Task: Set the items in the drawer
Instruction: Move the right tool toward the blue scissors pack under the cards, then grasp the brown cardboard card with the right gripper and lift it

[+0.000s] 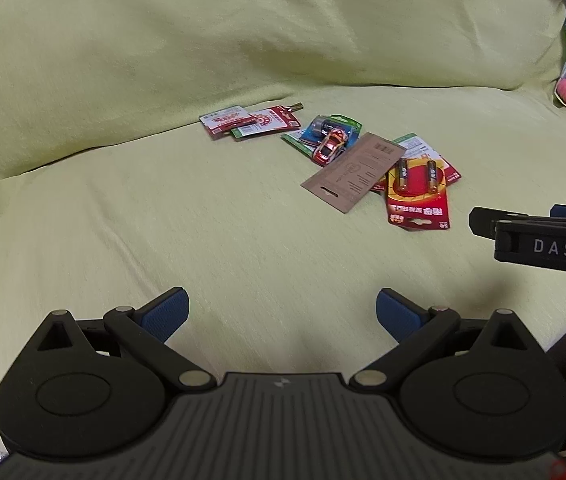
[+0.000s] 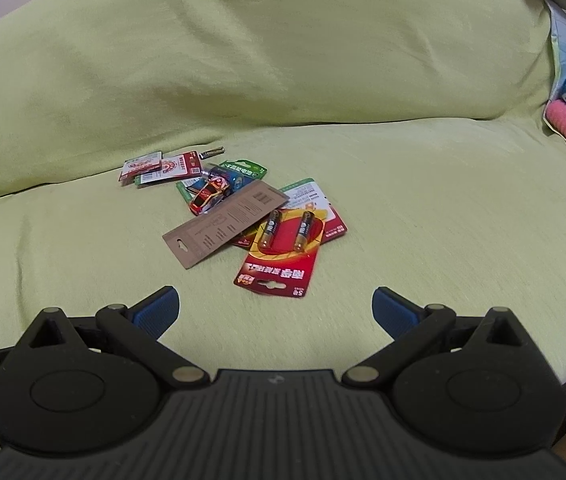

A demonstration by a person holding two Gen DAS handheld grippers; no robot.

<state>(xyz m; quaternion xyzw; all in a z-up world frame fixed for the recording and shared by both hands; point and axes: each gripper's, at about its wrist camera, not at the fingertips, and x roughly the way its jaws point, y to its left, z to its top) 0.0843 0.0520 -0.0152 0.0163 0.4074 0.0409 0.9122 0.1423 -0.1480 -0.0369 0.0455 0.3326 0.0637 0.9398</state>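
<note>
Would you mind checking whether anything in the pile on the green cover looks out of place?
One loose battery lies on the green cover, outside any pack, behind the leftmost cards; the brown card overlaps the toy car.

At frame centre lie one toy car (image 2: 208, 196), one brown card (image 2: 225, 224), one red pack (image 2: 283, 256) holding two batteries (image 2: 270, 233), and one loose battery (image 2: 212, 153).

Matt woven cloth is seen on the green sofa cover (image 2: 403, 208); matt brown cardboard card (image 2: 225, 224); glossy plastic-fronted battery pack (image 2: 283, 256); glossy toy car (image 2: 208, 196).
</note>
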